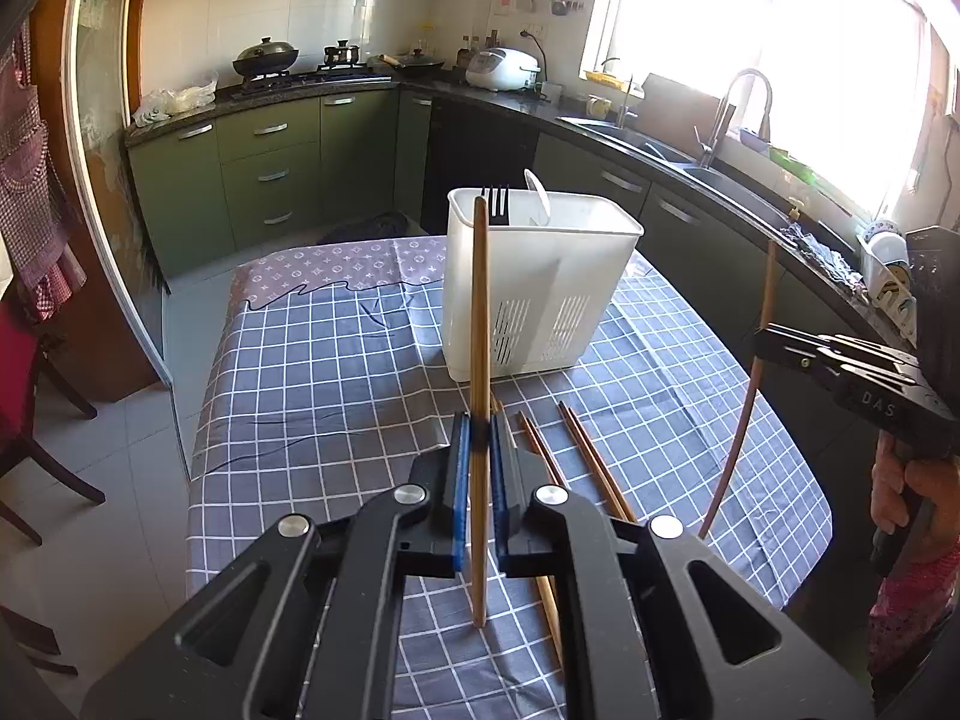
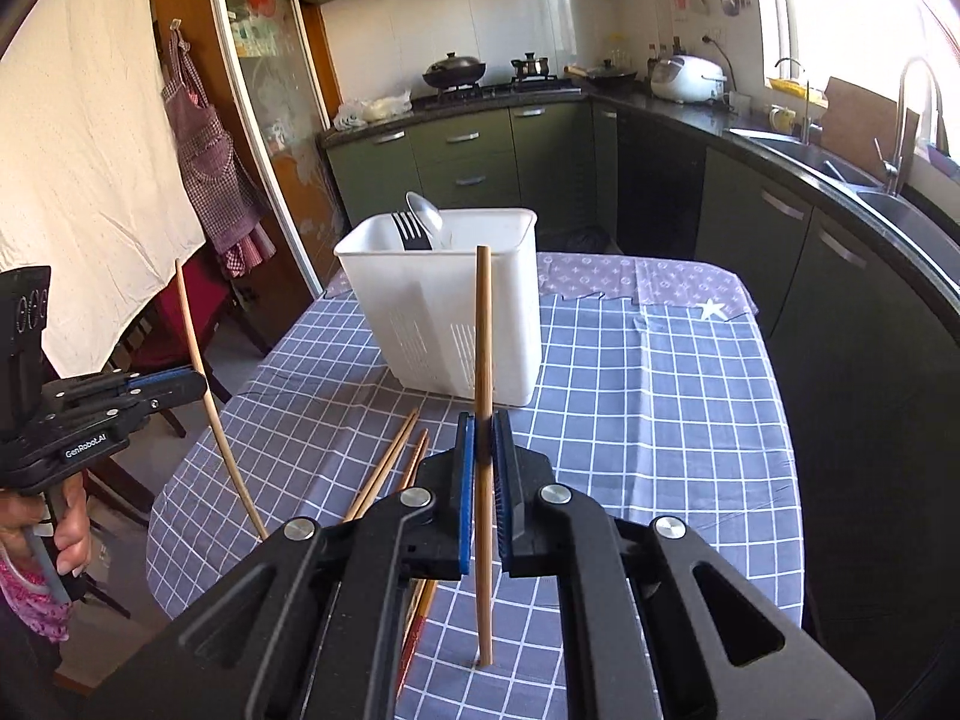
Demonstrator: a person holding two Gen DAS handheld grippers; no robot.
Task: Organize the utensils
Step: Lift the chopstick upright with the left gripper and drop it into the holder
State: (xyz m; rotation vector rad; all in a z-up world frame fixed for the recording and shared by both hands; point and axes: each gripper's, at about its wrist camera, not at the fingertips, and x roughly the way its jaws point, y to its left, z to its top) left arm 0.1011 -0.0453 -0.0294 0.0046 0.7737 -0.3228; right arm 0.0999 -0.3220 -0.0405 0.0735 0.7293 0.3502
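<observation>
While each hand-held gripper, left [image 1: 477,444] and right [image 2: 483,447], clamps one upright brown wooden chopstick [image 1: 480,312], the white plastic slotted utensil caddy [image 1: 540,282] stands just beyond, nearer the left.

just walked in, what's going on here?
Utensil sorting, mid-task. The left gripper and the right gripper each clamp one chopstick upright above the checked tablecloth. The white caddy already holds a fork and a spoon. More loose chopsticks lie on the cloth.
</observation>
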